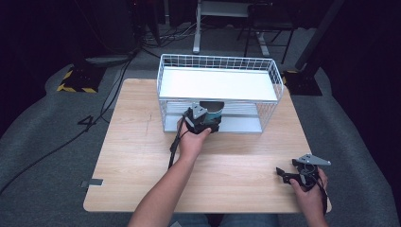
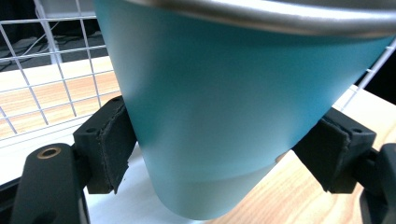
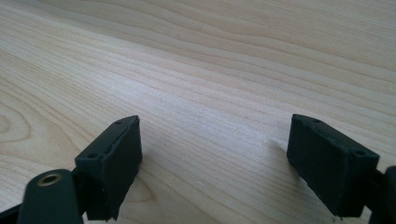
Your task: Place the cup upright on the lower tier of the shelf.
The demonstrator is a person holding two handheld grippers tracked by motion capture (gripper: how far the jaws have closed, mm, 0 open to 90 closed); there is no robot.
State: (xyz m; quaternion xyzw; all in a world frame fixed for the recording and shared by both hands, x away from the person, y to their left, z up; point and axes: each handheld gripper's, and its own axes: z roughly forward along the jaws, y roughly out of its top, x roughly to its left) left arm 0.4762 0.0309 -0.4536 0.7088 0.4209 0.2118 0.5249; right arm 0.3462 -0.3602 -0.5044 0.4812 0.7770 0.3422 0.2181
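Right gripper (image 1: pixel 285 176) rested idle near table (image 1: pixel 142 156) front edge, jaws spread, nothing between them. Farther on, left gripper (image 1: pixel 208 124) clenched teal tumbler (image 2: pixel 224 107) at mouth of white wire rack (image 1: pixel 217 85), lower tier. Risks: smooth tapered wall could slide through pads (image 2: pixel 114 149); steel rim might catch upper shelf and tip tumbler.

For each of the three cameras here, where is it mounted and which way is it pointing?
High view: above the person's side, looking forward and down on the wooden table and white wire rack; both forearms and hands show, with the left gripper and right gripper.
Left gripper view: rides the left gripper, looking along its jaws, which are clamped on a teal cup at the rack.
Right gripper view: rides the right gripper, facing bare tabletop between open jaws.
Shared: the cup shows in the high and left gripper views.
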